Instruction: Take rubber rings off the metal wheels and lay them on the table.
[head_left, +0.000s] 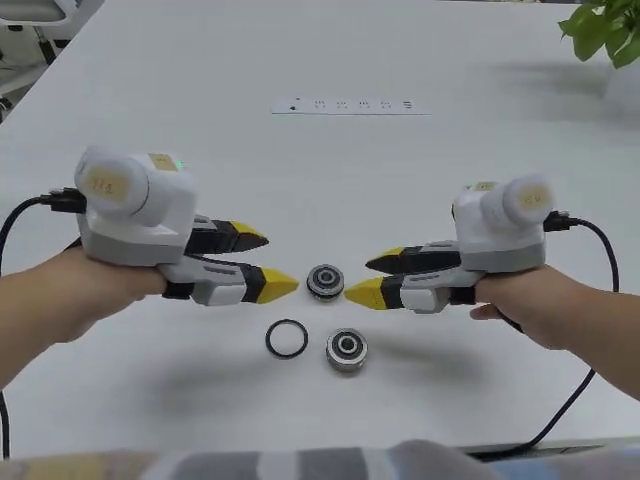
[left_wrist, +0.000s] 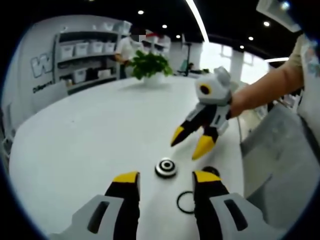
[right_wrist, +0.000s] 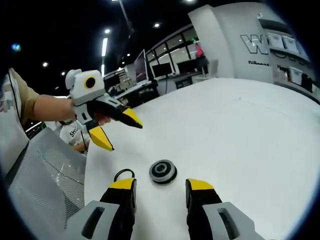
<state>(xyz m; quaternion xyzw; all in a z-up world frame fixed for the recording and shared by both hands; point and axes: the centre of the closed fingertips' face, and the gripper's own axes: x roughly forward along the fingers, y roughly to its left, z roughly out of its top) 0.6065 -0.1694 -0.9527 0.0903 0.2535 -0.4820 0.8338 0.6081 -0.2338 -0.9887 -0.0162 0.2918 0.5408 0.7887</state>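
Observation:
A metal wheel (head_left: 325, 281) with a black rubber ring around it lies flat on the white table (head_left: 300, 170), between the two grippers. My left gripper (head_left: 280, 262) points at it from the left, open and empty. My right gripper (head_left: 358, 279) points at it from the right, also open and empty. Neither touches it. A second wheel (head_left: 346, 349) lies nearer me, with a loose black ring (head_left: 287, 339) flat on the table to its left. In the left gripper view the first wheel (left_wrist: 166, 167) sits just beyond my left gripper (left_wrist: 166, 177), the loose ring (left_wrist: 186, 202) between the jaws. In the right gripper view the wheel (right_wrist: 163, 171) lies ahead of my right gripper (right_wrist: 161, 184).
A white socket strip (head_left: 350, 105) is set into the table farther back. A green plant (head_left: 605, 30) stands at the far right corner. Black cables (head_left: 585, 375) trail from both grippers. The table's front edge runs close to my body.

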